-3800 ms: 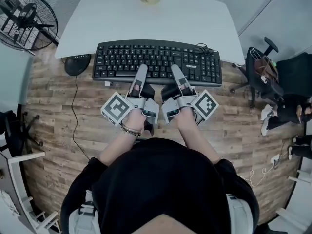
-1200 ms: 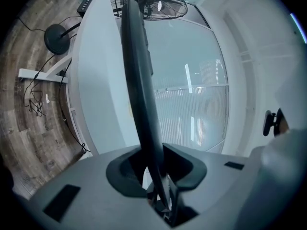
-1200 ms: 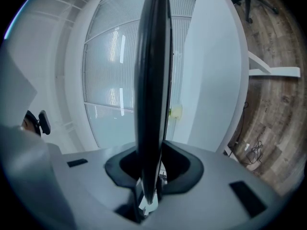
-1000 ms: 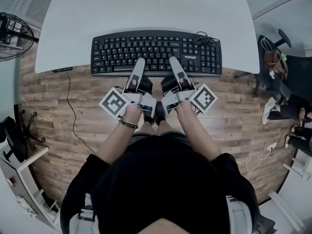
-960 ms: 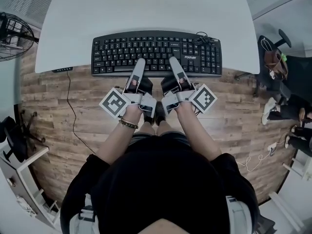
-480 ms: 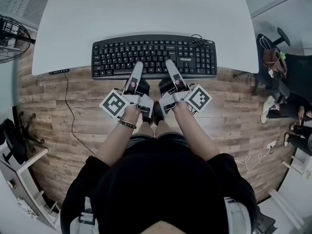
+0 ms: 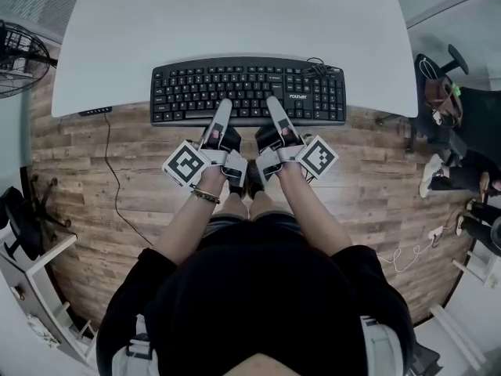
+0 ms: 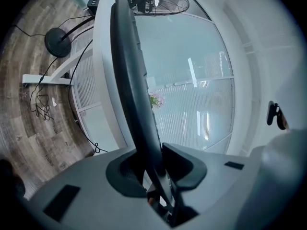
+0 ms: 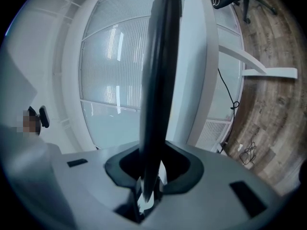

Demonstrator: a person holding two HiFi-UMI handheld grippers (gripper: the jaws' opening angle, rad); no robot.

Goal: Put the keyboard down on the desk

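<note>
The keyboard [image 7: 247, 90] is held level, keys up, over the near part of the desk [image 7: 235, 14], with its long side running left to right. Its near edge appears to overhang the desk's near edge. Whether the underside touches the top cannot be told. A coiled cable [image 7: 319, 70] lies on its far right corner.

The near edge is gripped close to the middle by the left gripper [image 7: 222, 110] and the right gripper [image 7: 274, 106], side by side. In each gripper view the jaws are clamped on the thin dark edge of the keyboard, one jaw above it and one below.

The set-down is judged to be well advanced. The following is advised:

1. Both grippers should be lowered together, so that neither end dips first.
2. The keyboard should be carried a little farther onto the desk, so that the near edge is supported.
3. The lower jaws should be kept off the desk's near edge.
4. The jaws should be opened only once the keyboard is fully borne by the desk.
5. The grippers should be drawn straight back toward the person, so that the keyboard is not dragged.
</note>
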